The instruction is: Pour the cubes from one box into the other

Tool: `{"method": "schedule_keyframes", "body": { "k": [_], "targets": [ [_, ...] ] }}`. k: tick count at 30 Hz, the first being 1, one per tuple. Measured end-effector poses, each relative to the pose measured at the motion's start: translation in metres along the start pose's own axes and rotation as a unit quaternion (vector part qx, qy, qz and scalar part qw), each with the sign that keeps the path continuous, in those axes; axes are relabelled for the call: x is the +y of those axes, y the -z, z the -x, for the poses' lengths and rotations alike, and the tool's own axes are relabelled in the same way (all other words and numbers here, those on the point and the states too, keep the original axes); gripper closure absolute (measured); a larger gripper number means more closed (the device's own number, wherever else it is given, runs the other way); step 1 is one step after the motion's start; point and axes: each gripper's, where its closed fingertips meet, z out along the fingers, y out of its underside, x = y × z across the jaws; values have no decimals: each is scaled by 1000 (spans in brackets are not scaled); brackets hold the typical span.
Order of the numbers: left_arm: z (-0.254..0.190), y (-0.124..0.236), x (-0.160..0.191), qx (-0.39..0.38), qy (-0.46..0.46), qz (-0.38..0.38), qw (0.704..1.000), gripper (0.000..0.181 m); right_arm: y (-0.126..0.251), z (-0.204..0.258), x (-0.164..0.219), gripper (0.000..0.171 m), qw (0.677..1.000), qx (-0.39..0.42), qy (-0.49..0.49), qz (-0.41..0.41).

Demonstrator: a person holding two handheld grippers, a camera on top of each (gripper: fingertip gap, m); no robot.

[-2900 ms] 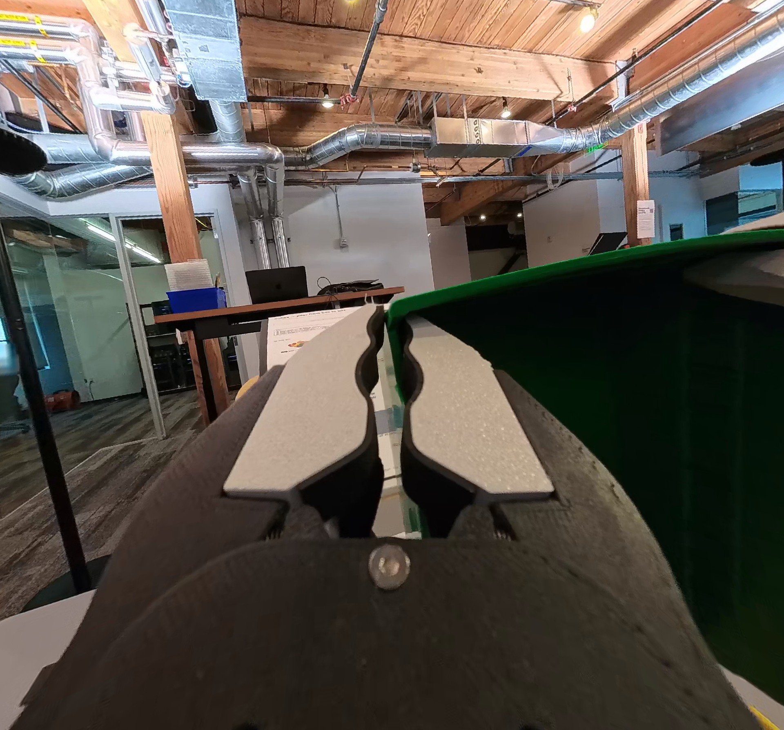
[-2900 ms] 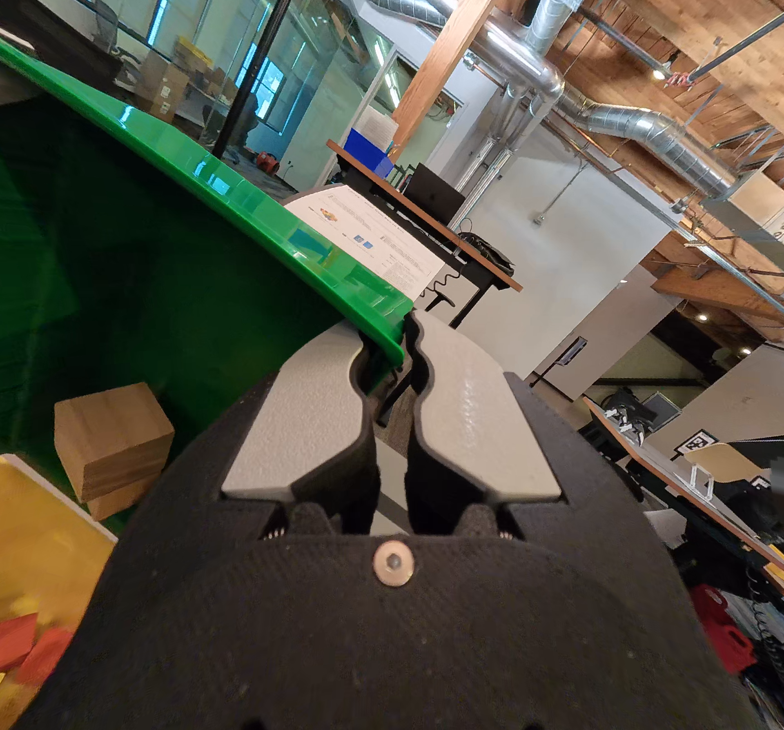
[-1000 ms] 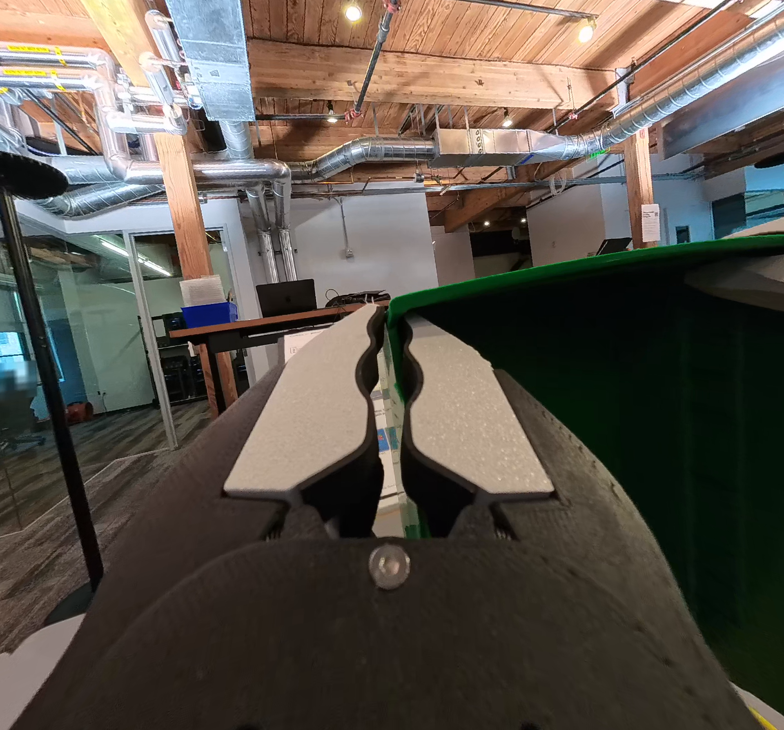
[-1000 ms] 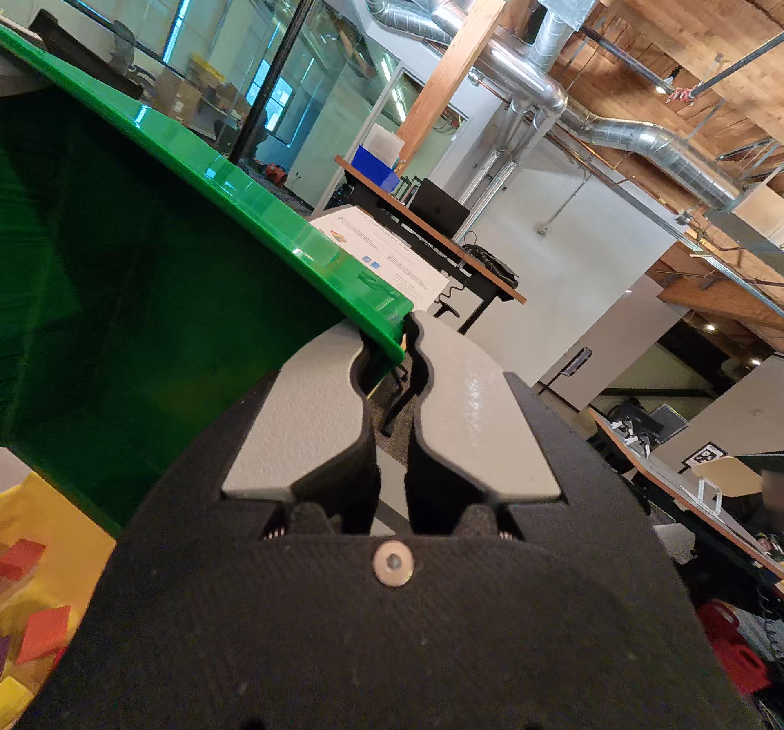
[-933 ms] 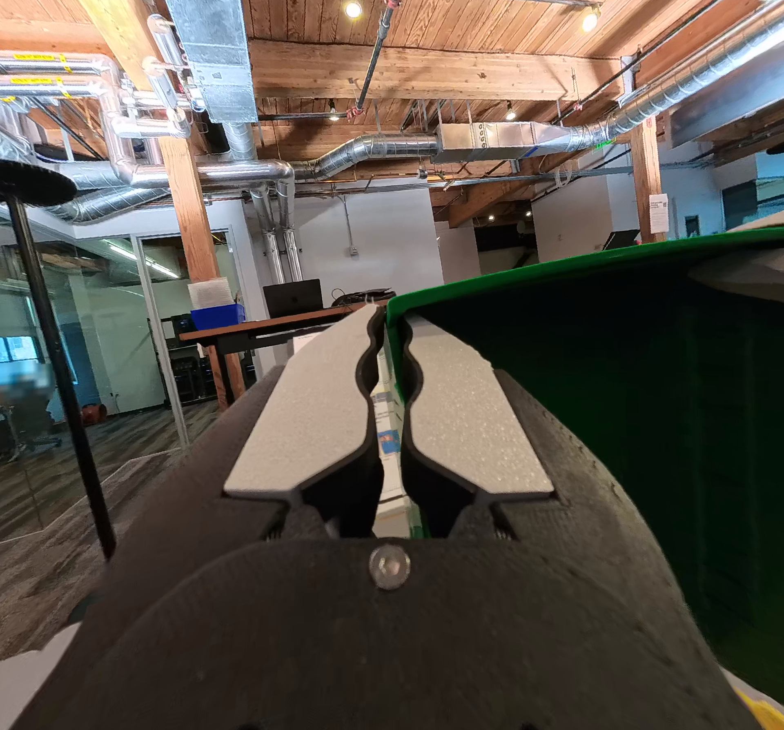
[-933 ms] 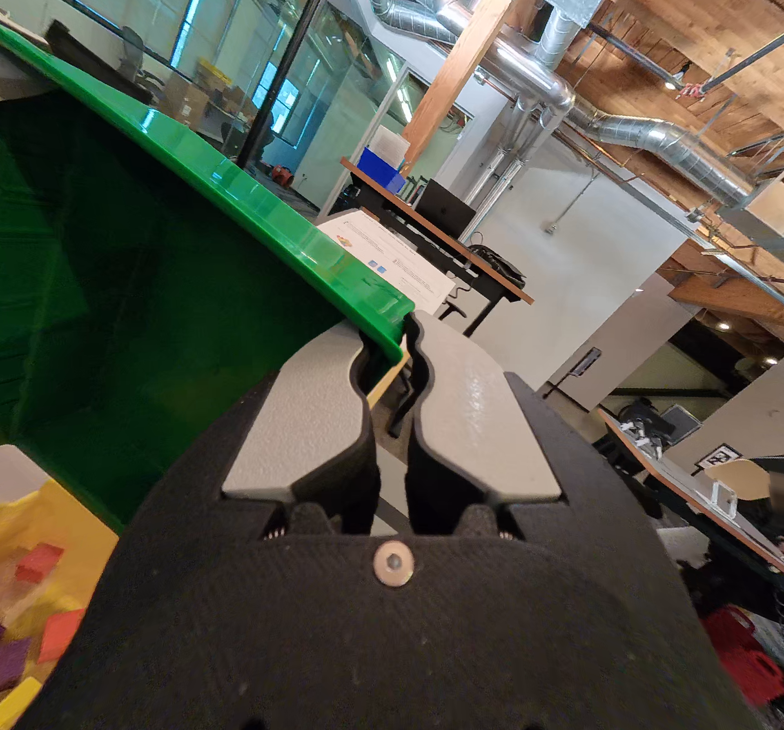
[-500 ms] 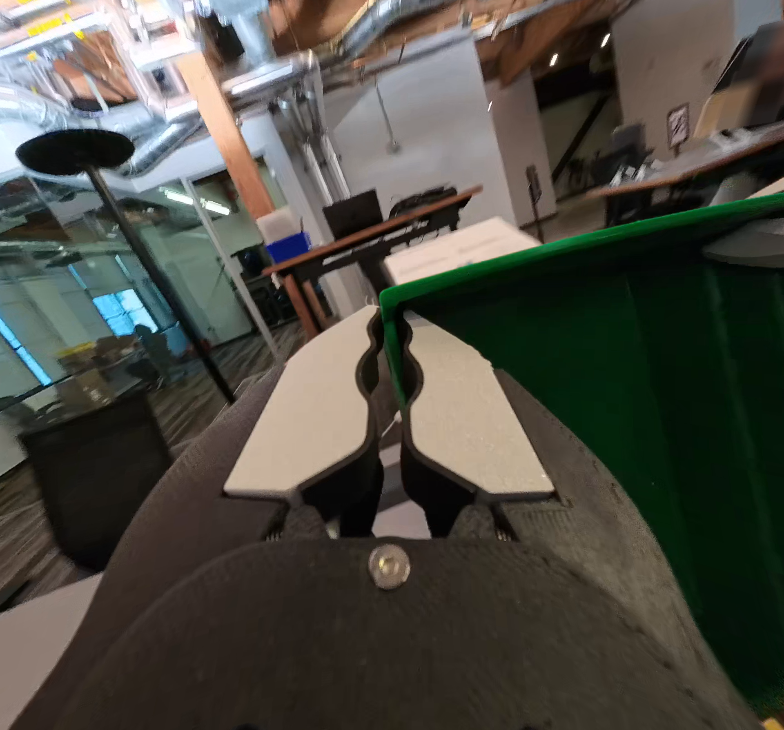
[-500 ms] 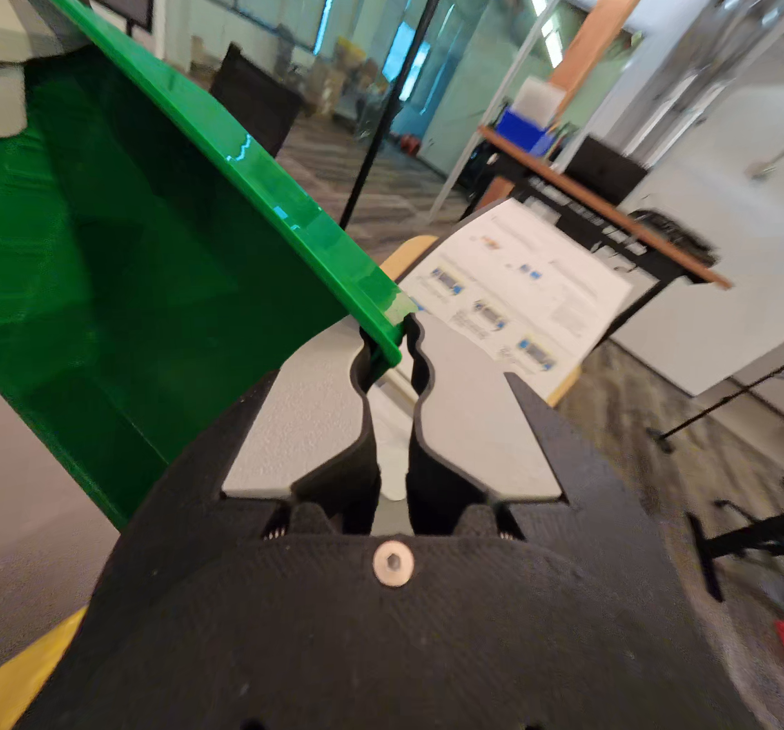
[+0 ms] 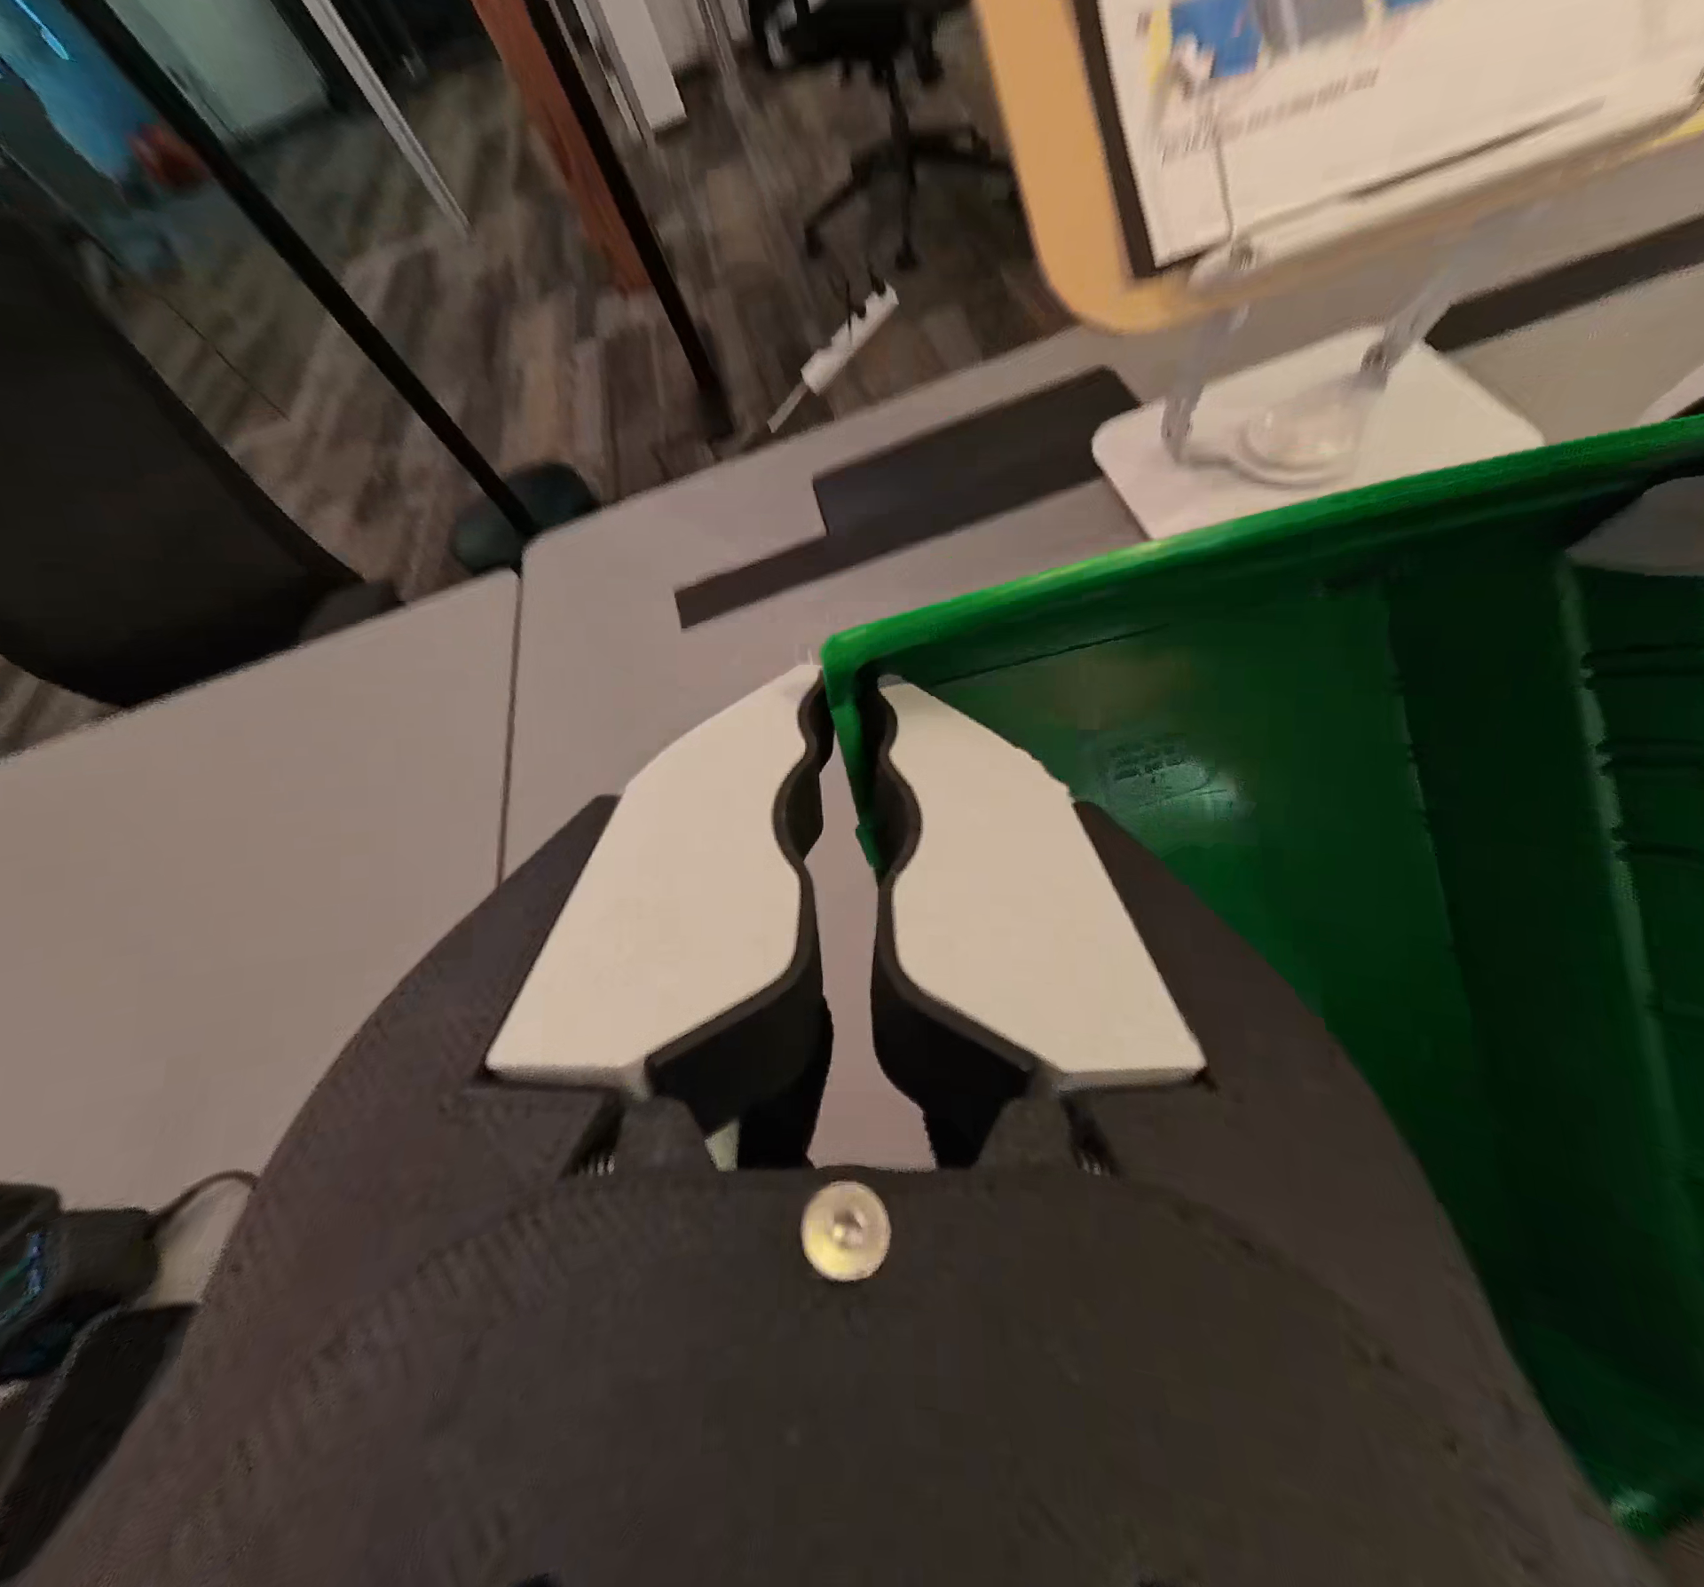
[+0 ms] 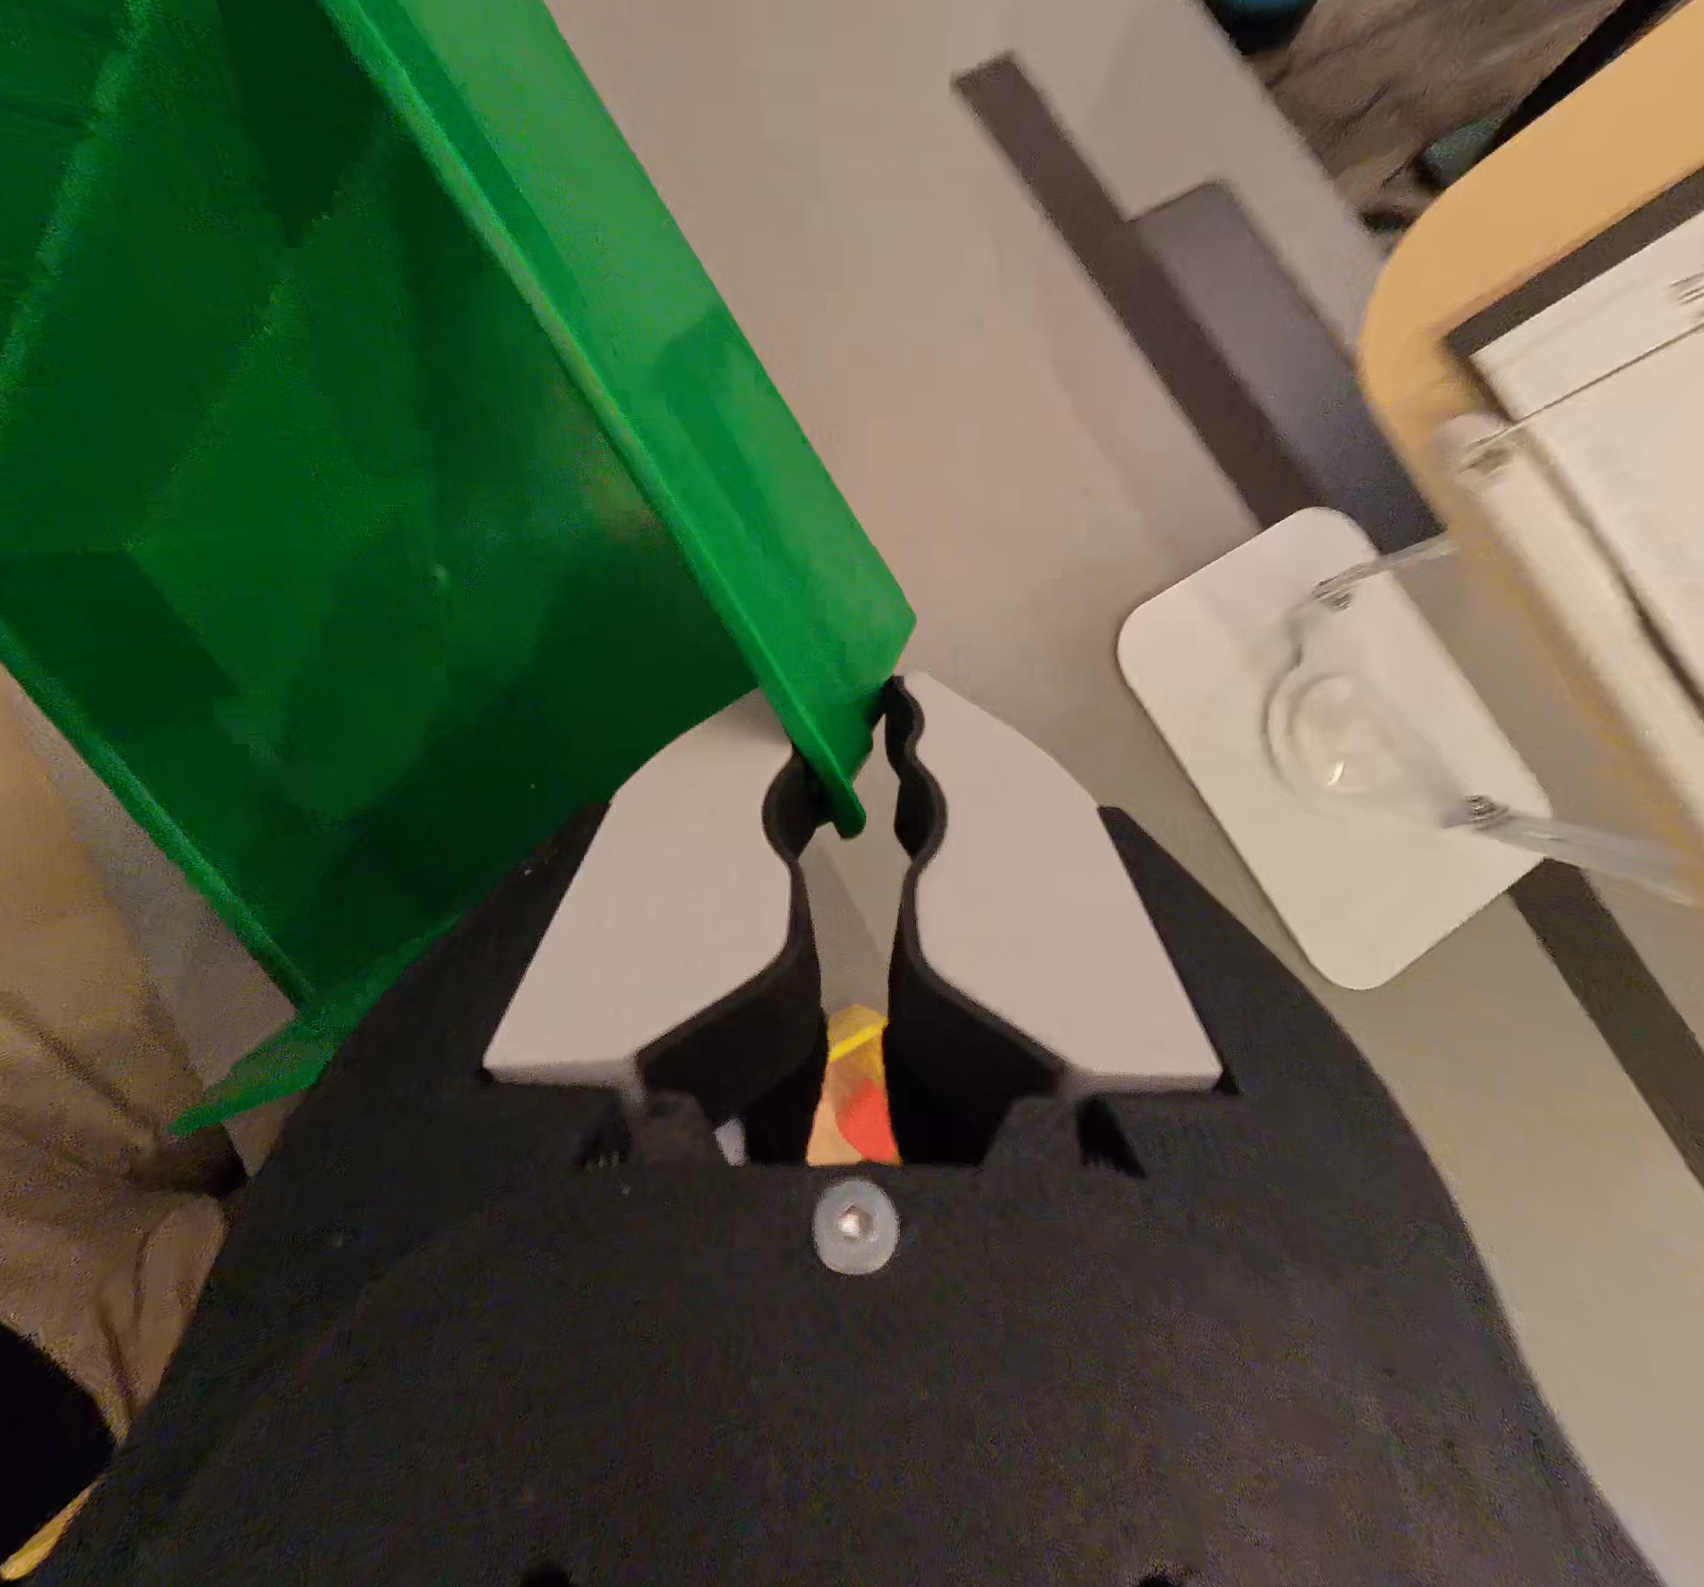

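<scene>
A green plastic box (image 9: 1291, 851) is held between both grippers. My left gripper (image 9: 846, 713) is shut on the box's left rim corner. My right gripper (image 10: 876, 731) is shut on the rim at the box's other end (image 10: 369, 436). The inside of the green box shows no cubes in either view. Through the gap below the right fingers I see a sliver of the yellow box with red and yellow cubes (image 10: 853, 1100). The rest of the yellow box is hidden behind the gripper body.
A grey table (image 9: 277, 851) lies below, with dark strips (image 9: 922, 510) on it. A white stand base (image 10: 1309, 759) holds a tan-edged board with a printed sheet (image 9: 1383, 67). A person's beige-clad leg (image 10: 83, 1036) is at the left. An office chair (image 9: 885, 67) stands beyond the table.
Both grippers have tilted down sharply with the green box, from facing the ceiling to facing the table. The wooden cube seen inside the box earlier is gone from it.
</scene>
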Motion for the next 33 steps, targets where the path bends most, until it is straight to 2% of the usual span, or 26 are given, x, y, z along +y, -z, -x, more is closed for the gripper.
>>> {"method": "schedule_keyframes", "body": {
  "k": [4, 9, 12, 13, 16, 18, 21, 25, 29, 33],
  "targets": [
    [-4, -29, 40, 13, -9, 69, 997, 175, -41, 5, 26, 166, 996, -30, -18, 86],
    [-10, -62, 89, 29, 6, 140, 990, 170, -74, 4, 45, 165, 987, -53, -30, 151],
    [-17, -75, 112, 68, 35, 166, 983, 170, -83, 16, 44, 163, 981, -99, -61, 153],
    [-23, -77, 119, 94, 47, 176, 979, 171, -83, 22, 39, 158, 979, -120, -80, 143],
    [-33, -81, 140, 128, 65, 207, 968, 165, -79, 23, 36, 148, 979, -118, -86, 144],
    [-34, -79, 153, 140, 63, 241, 958, 160, -67, 21, 33, 141, 982, -110, -81, 128],
    [-46, -68, 163, 198, 81, 266, 940, 144, -32, 18, 34, 133, 989, -89, -59, 101],
    [-64, -47, 196, 252, 64, 351, 900, 132, 28, 1, 60, 131, 995, -35, -49, 83],
    [-74, -40, 224, 263, 24, 407, 874, 151, 86, -33, 110, 126, 991, 22, -118, 66],
    [-65, -50, 226, 232, 19, 401, 886, 170, 129, -63, 190, 121, 972, 63, -209, 83]
  ]
}}
